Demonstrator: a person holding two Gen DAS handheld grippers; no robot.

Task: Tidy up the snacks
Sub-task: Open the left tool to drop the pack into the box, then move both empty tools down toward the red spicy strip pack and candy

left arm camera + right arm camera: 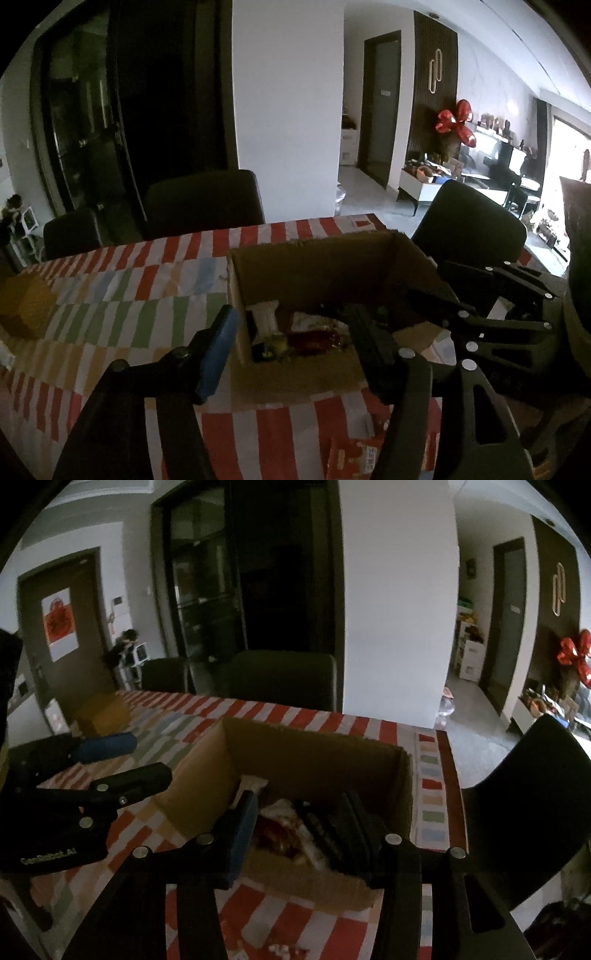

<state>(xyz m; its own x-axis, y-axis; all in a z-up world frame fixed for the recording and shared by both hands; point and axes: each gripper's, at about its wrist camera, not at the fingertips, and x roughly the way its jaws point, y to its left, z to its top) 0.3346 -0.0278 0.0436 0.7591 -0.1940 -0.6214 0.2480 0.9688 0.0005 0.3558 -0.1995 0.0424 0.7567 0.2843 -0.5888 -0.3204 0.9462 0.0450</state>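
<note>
Snacks (280,830) lie in the cardboard box (306,266) by the worktop's near edge. I see both sets of fingers half open, empty: left gripper (291,347) straddles the box wall, right gripper (295,830) hovers inside. Closing now risks crumpling cardboard or tipping the box.

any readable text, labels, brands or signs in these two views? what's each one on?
"GenRobot.AI": on the body of the left gripper, seen in the right wrist view.
Red poster on the brown door: red emblem, no words legible.
Red and white packet on the striped tablecloth, near edge: print too blurred to read.
Snack packets in the cardboard box: too dark to read.
</note>
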